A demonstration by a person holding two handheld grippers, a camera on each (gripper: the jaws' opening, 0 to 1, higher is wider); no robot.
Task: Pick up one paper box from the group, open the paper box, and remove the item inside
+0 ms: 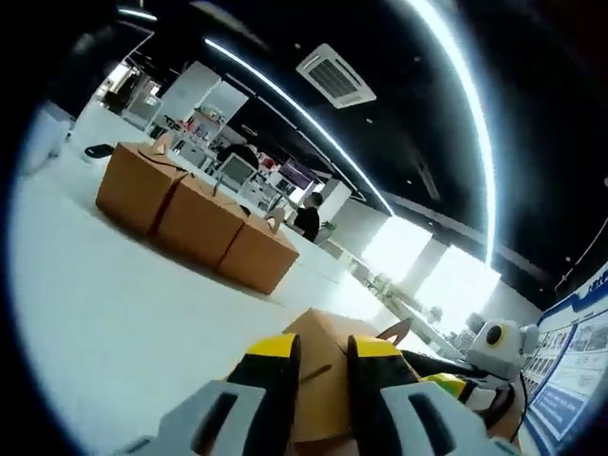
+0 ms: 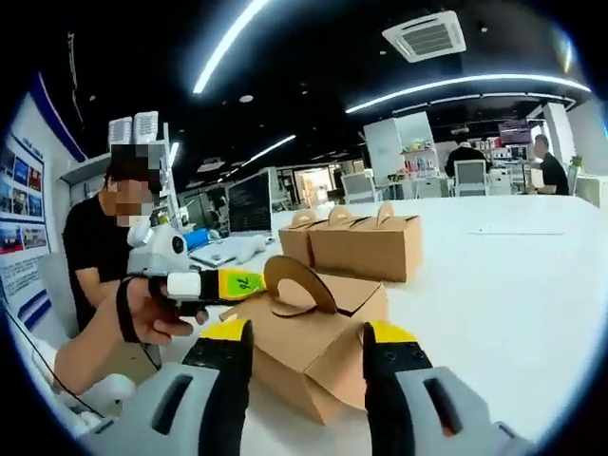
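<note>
we saw the box on the white table, plain brown cardboard with a gabled top and a curved handle tab standing above its opened flap. the left gripper came in from the left, its yellow tip touching that tab; in its own view the left gripper had its jaws nearly together with the box right behind them, but we could not tell if they pinched it. the right gripper had its jaws spread wide, one at either side of the box. three more boxes sat in a row farther back.
</note>
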